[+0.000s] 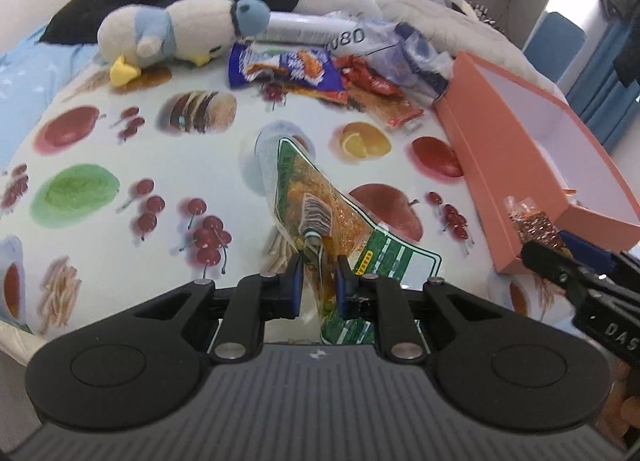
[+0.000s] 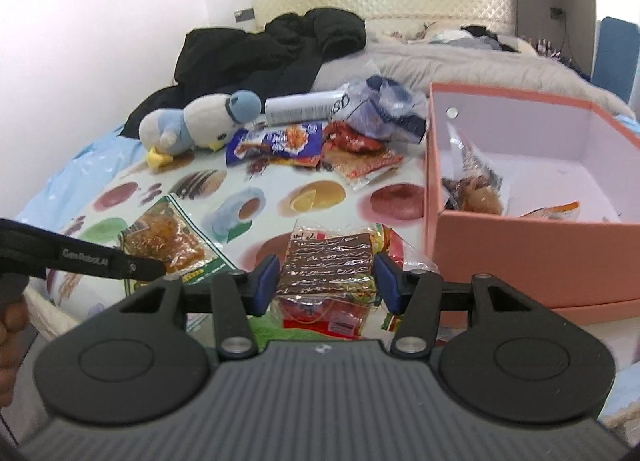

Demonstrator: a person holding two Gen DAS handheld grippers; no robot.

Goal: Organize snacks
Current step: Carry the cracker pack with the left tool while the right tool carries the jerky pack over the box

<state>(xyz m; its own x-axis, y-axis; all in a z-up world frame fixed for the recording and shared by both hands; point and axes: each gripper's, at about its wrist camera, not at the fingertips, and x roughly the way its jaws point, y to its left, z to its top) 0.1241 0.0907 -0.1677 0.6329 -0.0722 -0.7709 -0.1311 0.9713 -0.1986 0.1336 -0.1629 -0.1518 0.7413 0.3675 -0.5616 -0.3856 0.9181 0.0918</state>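
My left gripper (image 1: pixel 318 273) is shut on a green packet of orange snacks (image 1: pixel 308 197), which hangs tilted above the fruit-print cloth (image 1: pixel 120 141). The right wrist view shows that packet (image 2: pixel 168 233) at the left, in the left gripper (image 2: pixel 154 267). My right gripper (image 2: pixel 328 273) is shut on a clear packet of brown snack bars (image 2: pixel 328 257) with a red end, pads on its two sides. From the left wrist view, this packet (image 1: pixel 534 223) is beside the near corner of the pink box (image 1: pixel 480 149). The box (image 2: pixel 520 245) is open and holds a few packets (image 2: pixel 476 189).
A pile of purple (image 1: pixel 280 65) and red (image 1: pixel 368 81) snack packets lies at the far side of the cloth, beside a plush penguin (image 1: pixel 168 33) and a white can (image 1: pixel 304 27). Black clothing (image 2: pixel 280 49) and a grey quilt lie behind on the bed.
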